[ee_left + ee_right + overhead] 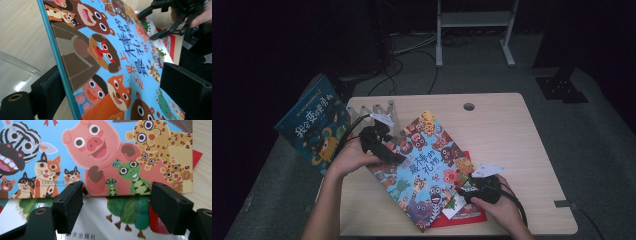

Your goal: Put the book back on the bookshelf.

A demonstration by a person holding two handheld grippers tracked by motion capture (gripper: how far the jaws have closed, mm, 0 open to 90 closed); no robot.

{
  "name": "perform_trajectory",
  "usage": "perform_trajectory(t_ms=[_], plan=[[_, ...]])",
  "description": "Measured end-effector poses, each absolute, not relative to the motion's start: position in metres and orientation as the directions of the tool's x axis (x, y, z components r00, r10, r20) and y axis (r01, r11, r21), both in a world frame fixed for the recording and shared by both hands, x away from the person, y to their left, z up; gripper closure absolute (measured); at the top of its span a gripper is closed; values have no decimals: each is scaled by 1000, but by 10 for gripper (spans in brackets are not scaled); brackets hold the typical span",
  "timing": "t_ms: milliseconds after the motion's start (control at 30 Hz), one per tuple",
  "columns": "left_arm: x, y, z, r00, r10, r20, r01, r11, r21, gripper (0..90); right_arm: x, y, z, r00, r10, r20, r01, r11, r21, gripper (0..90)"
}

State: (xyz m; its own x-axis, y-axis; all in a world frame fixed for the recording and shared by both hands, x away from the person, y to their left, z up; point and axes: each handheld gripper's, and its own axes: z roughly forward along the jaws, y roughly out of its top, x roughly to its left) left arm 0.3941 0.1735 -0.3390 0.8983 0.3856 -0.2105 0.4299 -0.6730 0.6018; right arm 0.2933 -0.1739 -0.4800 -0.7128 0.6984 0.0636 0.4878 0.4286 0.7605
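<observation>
A blue picture book (427, 165) with cartoon animals on its cover lies slantwise across the middle of the table. Its left edge is tipped up off the wood. My left gripper (396, 157) straddles that teal edge, one jaw under the book (112, 62) and one over the cover. The jaws (117, 95) stand wide and the pads do not pinch it. A red and white book (467, 214) lies under its front right corner. My right gripper (463, 192) hovers there, open, its jaws (116, 205) over the white page (100, 222) just below the blue book's edge (100, 150).
Another blue book (312, 125) leans at the table's left side beside a clear zigzag rack (373, 113). The pale wood table (517, 135) has a cable hole (469, 106) at the back. Cables and a white stand (474, 30) are on the floor beyond.
</observation>
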Motion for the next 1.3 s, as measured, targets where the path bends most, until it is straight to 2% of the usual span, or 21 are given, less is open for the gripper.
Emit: perform_trajectory(t_ms=[200,367,467,567,767,933,1300], plan=[[395,167,-319,917,339,-210,395,-695,601,188,297,-163,-482,-708,704,63,485,418,768,249],[396,159,-305,923,338,-184,378,-710,594,253,299,-154,-482,-696,716,53,481,411,774,248],[396,157,-297,926,327,-187,371,-707,602,316,298,-150,-483,-691,721,55,481,402,780,247],[396,151,-291,930,320,-184,364,-716,596,383,298,-145,-484,-693,720,45,478,412,776,189],[395,140,-287,931,324,-166,359,-745,562,491,298,-137,-485,-680,732,47,477,393,786,208],[399,135,-282,912,371,-172,404,-751,523,588,298,-136,-485,-678,734,43,476,393,787,211],[403,126,-272,883,406,-237,469,-730,497,692,295,-128,-486,-679,733,37,466,392,793,200]])
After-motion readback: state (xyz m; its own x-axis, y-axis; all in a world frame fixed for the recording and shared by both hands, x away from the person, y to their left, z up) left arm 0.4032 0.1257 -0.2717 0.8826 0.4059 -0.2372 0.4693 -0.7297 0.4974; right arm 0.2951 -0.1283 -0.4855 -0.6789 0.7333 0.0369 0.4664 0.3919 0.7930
